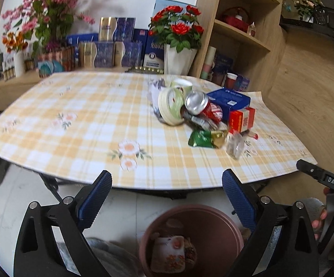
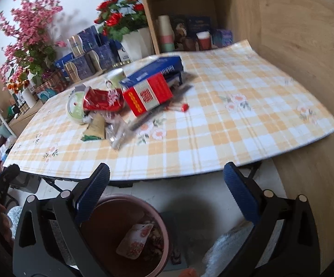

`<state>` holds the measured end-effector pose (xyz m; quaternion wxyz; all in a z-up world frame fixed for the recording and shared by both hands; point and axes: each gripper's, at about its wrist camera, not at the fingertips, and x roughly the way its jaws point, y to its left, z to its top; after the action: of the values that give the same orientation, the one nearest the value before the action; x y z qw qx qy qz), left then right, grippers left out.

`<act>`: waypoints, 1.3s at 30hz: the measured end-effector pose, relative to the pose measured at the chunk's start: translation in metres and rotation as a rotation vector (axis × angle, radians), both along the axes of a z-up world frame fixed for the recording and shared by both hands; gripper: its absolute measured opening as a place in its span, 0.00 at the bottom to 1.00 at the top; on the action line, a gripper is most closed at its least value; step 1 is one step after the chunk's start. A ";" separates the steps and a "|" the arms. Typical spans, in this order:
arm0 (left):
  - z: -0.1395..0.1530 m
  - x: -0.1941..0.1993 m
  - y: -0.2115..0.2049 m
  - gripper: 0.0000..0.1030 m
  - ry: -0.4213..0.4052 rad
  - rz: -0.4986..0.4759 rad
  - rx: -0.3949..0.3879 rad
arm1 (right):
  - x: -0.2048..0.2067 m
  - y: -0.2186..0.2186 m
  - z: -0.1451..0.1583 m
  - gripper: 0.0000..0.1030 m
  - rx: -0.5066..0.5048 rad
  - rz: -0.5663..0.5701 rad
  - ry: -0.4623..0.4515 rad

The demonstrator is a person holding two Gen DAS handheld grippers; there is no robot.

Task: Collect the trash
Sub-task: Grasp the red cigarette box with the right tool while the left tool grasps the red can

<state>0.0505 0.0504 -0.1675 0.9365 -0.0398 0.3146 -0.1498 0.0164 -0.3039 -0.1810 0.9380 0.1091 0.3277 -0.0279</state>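
Note:
A heap of trash lies on the checked tablecloth [image 1: 86, 120]: a crushed red can [image 1: 203, 108], a pale green paper cup [image 1: 170, 106], a blue box [image 1: 230, 99], a red carton [image 1: 241, 120], a green wrapper [image 1: 201, 138] and a clear wrapper [image 1: 234, 146]. The right wrist view shows the same red carton [image 2: 147, 94], blue box [image 2: 154, 70] and can [image 2: 102, 100]. On the floor below the table's near edge stands a brown bin [image 1: 203, 221] holding a floral carton [image 1: 169, 251]. My left gripper [image 1: 167, 198] hangs open above that bin, empty. My right gripper [image 2: 167, 196] is open and empty beside the bin [image 2: 125, 237].
Flower pots, blue gift boxes and a vase line the back of the table. A wooden shelf unit [image 1: 243, 30] stands at the right with cups and jars. The tablecloth's front edge overhangs. A hand [image 1: 328, 219] holding the other gripper shows at the right edge.

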 end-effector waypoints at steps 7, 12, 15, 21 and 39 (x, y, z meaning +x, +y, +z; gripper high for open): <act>0.021 0.010 0.003 0.91 -0.043 0.003 -0.015 | 0.013 -0.004 0.016 0.94 -0.043 0.022 -0.033; 0.026 0.022 0.000 0.91 -0.046 -0.008 -0.031 | 0.030 -0.010 0.017 0.94 -0.021 0.022 -0.024; 0.024 0.031 -0.004 0.91 -0.037 -0.014 -0.035 | 0.044 -0.012 0.016 0.94 -0.012 0.030 -0.014; 0.021 0.055 -0.007 0.91 -0.006 -0.013 -0.068 | 0.097 0.004 0.008 0.94 -0.152 0.092 0.026; 0.012 0.144 -0.067 0.80 0.111 -0.099 -0.130 | 0.212 0.036 -0.023 0.94 -0.284 0.160 0.089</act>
<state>0.1948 -0.0162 -0.1555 0.9045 -0.0930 0.3574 -0.2135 0.2286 -0.2676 -0.2040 0.9277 -0.0526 0.3695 -0.0041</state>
